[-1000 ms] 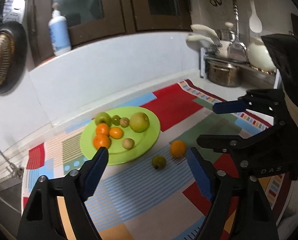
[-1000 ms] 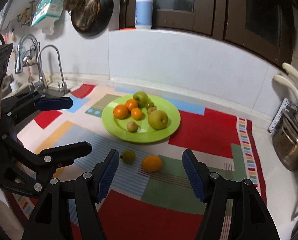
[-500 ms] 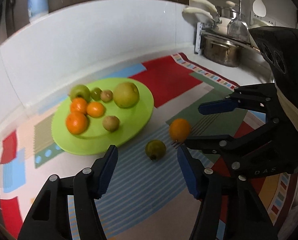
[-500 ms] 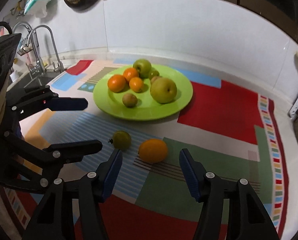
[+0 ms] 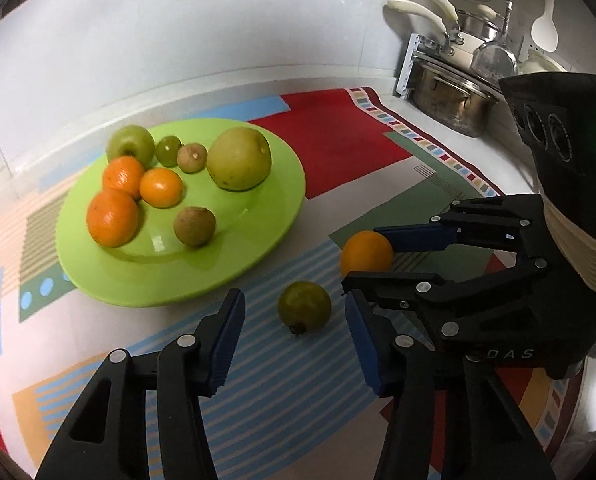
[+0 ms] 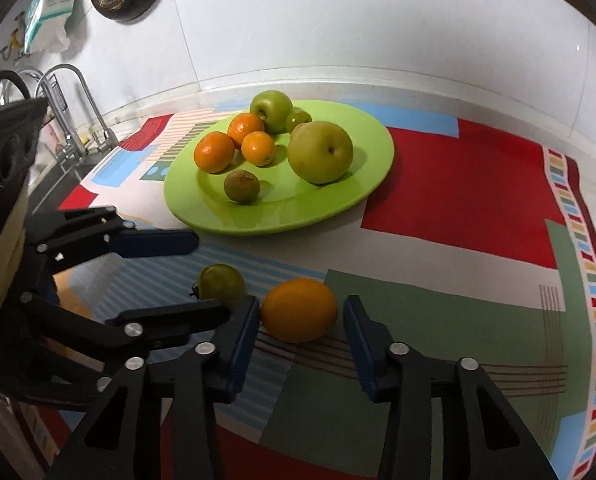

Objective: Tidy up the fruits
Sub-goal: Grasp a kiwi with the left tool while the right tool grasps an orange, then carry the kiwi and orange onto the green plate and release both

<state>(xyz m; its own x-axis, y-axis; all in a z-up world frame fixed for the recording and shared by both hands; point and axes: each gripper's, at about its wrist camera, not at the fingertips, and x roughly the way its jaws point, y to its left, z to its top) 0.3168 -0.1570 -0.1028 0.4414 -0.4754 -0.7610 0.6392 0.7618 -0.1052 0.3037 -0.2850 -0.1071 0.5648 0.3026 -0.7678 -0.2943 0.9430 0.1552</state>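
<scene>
Right now both grippers sit low over the mat [image 6: 457, 292], fingers spread wide, gripping nothing. Between the left gripper [image 5: 294, 332] fingers lies a small green fruit [image 5: 304, 306]; the right gripper [image 6: 299, 332] brackets the loose orange [image 6: 299, 309], just at its 3 o'clock. Neither fruit looks pinched. At 11 o'clock from them the plate [image 6: 337, 208] carries three oranges, an apple, a pear and smaller fruits.
</scene>
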